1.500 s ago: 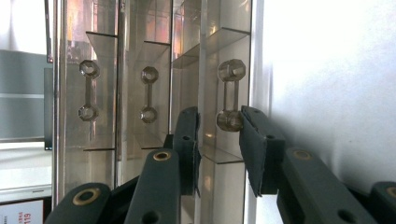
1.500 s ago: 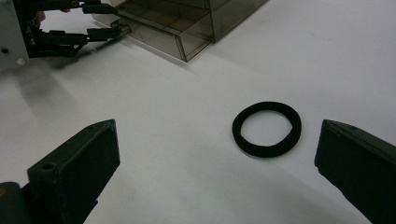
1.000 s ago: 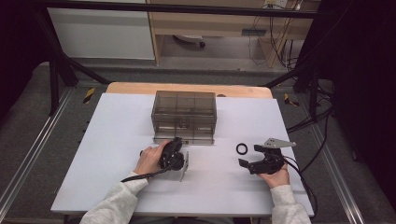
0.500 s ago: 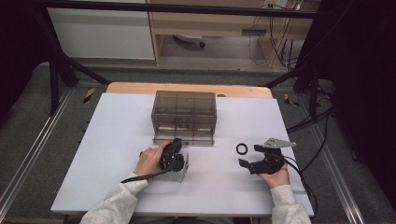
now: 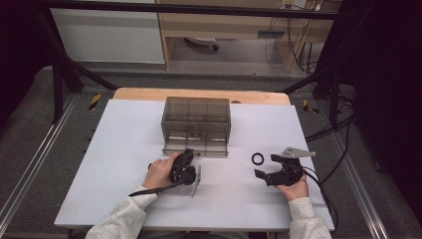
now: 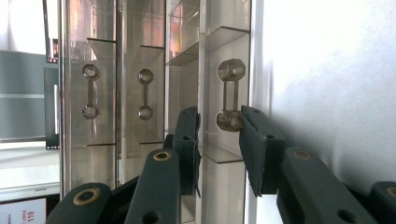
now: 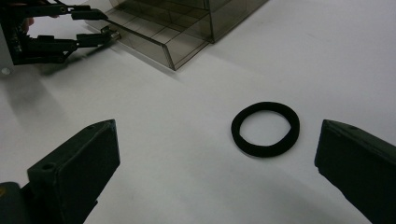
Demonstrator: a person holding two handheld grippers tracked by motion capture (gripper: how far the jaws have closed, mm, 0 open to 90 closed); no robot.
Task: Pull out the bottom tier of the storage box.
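A smoky clear drawer cabinet (image 5: 196, 115) stands at the middle of the white table. Its bottom drawer (image 5: 196, 148) is pulled out a little toward me. My left gripper (image 5: 189, 153) lies on its side at the drawer front. In the left gripper view the drawer handle (image 6: 230, 95) sits between the jaws of that gripper (image 6: 219, 135); one jaw touches the handle's end knob, and a gap shows at the other. A black ring (image 5: 258, 159) lies flat on the table. My right gripper (image 5: 266, 166) rests just beside it, open wide. The ring (image 7: 265, 129) lies ahead between its jaws, untouched.
The white tabletop (image 5: 114, 164) has free room to the left and in front of the cabinet. Behind the cabinet runs a wooden edge (image 5: 149, 93). Cables (image 5: 328, 129) hang off the right side. Two other drawer handles (image 6: 145, 94) show on the cabinet front.
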